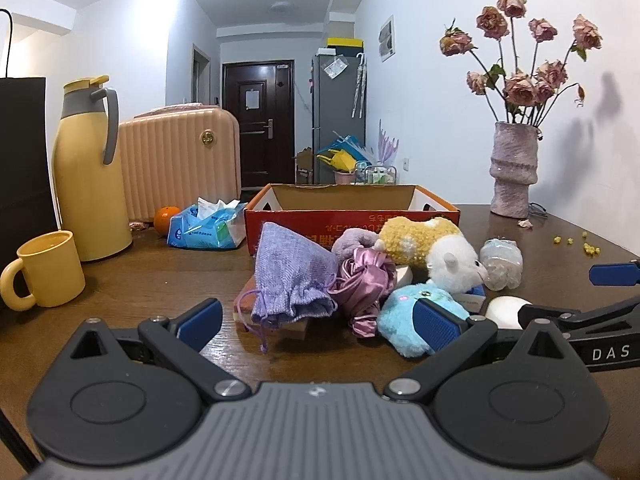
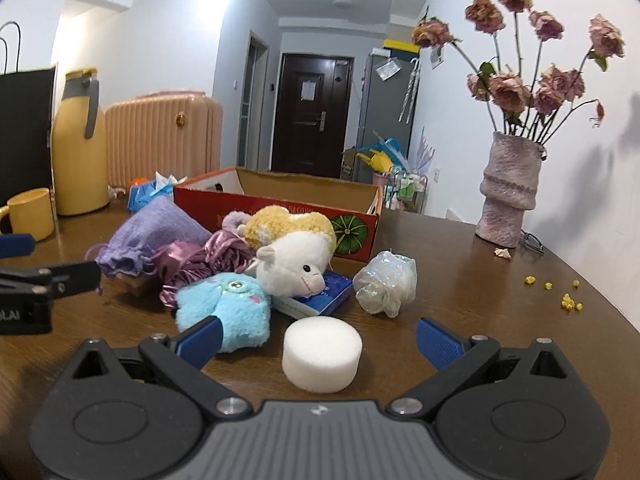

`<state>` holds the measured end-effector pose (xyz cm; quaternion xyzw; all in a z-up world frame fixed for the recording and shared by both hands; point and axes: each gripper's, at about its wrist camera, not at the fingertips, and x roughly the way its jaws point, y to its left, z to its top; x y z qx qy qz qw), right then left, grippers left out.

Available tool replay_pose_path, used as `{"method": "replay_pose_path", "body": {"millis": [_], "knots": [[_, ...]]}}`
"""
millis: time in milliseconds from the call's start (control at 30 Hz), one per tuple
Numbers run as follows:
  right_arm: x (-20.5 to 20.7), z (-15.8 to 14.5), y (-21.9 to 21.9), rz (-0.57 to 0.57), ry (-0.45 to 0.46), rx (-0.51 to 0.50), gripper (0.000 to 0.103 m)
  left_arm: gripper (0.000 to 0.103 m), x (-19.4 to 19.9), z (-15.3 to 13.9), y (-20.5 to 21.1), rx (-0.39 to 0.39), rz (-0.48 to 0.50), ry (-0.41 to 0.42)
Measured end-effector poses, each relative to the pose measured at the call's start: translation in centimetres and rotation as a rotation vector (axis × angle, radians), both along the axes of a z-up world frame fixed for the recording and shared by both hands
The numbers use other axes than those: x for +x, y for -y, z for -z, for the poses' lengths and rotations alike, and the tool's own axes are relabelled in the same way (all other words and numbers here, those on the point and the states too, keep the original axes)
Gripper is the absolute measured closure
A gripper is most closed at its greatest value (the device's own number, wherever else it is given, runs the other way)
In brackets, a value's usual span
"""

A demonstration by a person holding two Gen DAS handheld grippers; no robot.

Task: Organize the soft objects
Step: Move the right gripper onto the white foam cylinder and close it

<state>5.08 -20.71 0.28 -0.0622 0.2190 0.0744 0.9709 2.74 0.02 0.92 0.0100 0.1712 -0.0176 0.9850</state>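
Observation:
A pile of soft things lies on the brown table before an open red cardboard box (image 1: 352, 216) (image 2: 280, 204): a purple drawstring pouch (image 1: 292, 276) (image 2: 156, 232), a pink satin cloth (image 1: 364, 280) (image 2: 200, 260), a white and yellow plush lamb (image 1: 436, 248) (image 2: 296, 256), a blue plush (image 1: 404, 320) (image 2: 228, 308), a crumpled clear bag (image 1: 502, 264) (image 2: 386, 282) and a white foam puck (image 1: 506, 312) (image 2: 322, 354). My left gripper (image 1: 318, 326) is open, just short of the pouch and blue plush. My right gripper (image 2: 318, 342) is open around the foam puck, empty.
A yellow mug (image 1: 46, 270) (image 2: 30, 212), a yellow thermos (image 1: 90, 172) (image 2: 80, 148), a tissue pack (image 1: 210, 224) and an orange (image 1: 166, 216) stand at the left. A vase of dried roses (image 1: 514, 168) (image 2: 508, 192) stands at the right, with yellow crumbs (image 2: 568, 300) near the edge.

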Motion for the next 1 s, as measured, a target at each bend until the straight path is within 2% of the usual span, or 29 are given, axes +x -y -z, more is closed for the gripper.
{"method": "replay_pose_path", "body": {"millis": [300, 667, 800, 867, 933, 967, 1000], "knots": [[4.9, 0.9, 0.3, -0.044, -0.1, -0.03, 0.001, 0.0, 2.2, 0.3, -0.5, -0.021, -0.035, -0.052], [7.0, 3.1, 0.7, -0.073, -0.176, 0.045, 0.003, 0.0, 3.0, 0.9, -0.8, -0.037, -0.05, -0.093], [7.4, 3.5, 0.4, -0.075, -0.199, 0.03, 0.012, 0.0, 3.0, 0.9, -0.7, -0.037, -0.049, -0.093], [7.6, 3.7, 0.3, -0.077, -0.211, 0.029, 0.021, 0.0, 3.0, 0.9, -0.7, -0.036, -0.046, -0.094], [7.7, 3.9, 0.4, -0.086, -0.222, 0.039, 0.04, 0.0, 3.0, 0.9, -0.6, -0.034, -0.045, -0.093], [7.8, 3.9, 0.4, -0.086, -0.226, 0.04, 0.045, 0.0, 2.9, 0.9, -0.6, -0.033, -0.045, -0.094], [7.8, 4.0, 0.4, -0.086, -0.229, 0.043, 0.046, 0.0, 3.0, 0.9, -0.6, -0.034, -0.045, -0.095]]}}
